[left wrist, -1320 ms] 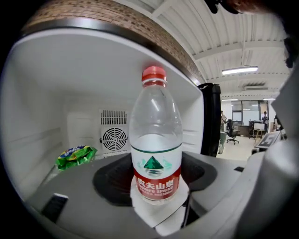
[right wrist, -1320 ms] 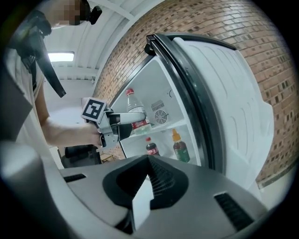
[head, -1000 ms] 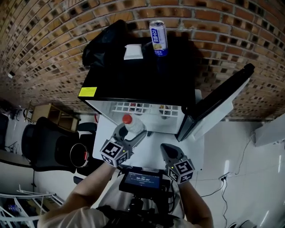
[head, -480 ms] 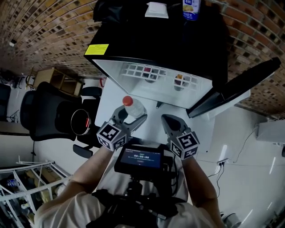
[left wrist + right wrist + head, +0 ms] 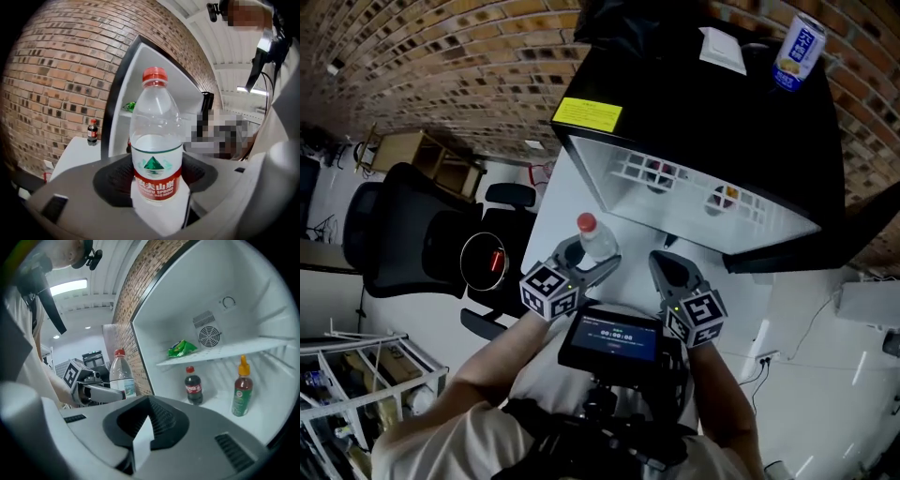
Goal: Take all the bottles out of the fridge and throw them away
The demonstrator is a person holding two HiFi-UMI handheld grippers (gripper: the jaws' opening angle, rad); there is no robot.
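My left gripper (image 5: 584, 265) (image 5: 157, 190) is shut on a clear water bottle (image 5: 594, 240) (image 5: 156, 145) with a red cap and a red-and-white label, held upright in front of the open black fridge (image 5: 694, 103). The same bottle (image 5: 121, 373) shows at the left of the right gripper view. My right gripper (image 5: 671, 274) (image 5: 146, 425) is shut with nothing in it, beside the left one. Inside the fridge stand a small cola bottle (image 5: 192, 386) and an orange-capped sauce bottle (image 5: 242, 388), under a shelf with a green packet (image 5: 182, 348).
The fridge door (image 5: 811, 251) hangs open at the right. A can (image 5: 797, 54) and a white box (image 5: 722, 52) sit on the fridge top. A black chair (image 5: 403, 244) and a round bin (image 5: 485, 262) stand at the left. Another small cola bottle (image 5: 93, 131) stands on a white surface by the brick wall.
The head view has swung left, so the fridge now sits at the upper right. Both grippers have drawn back a little from the fridge, the left still shut on the water bottle.
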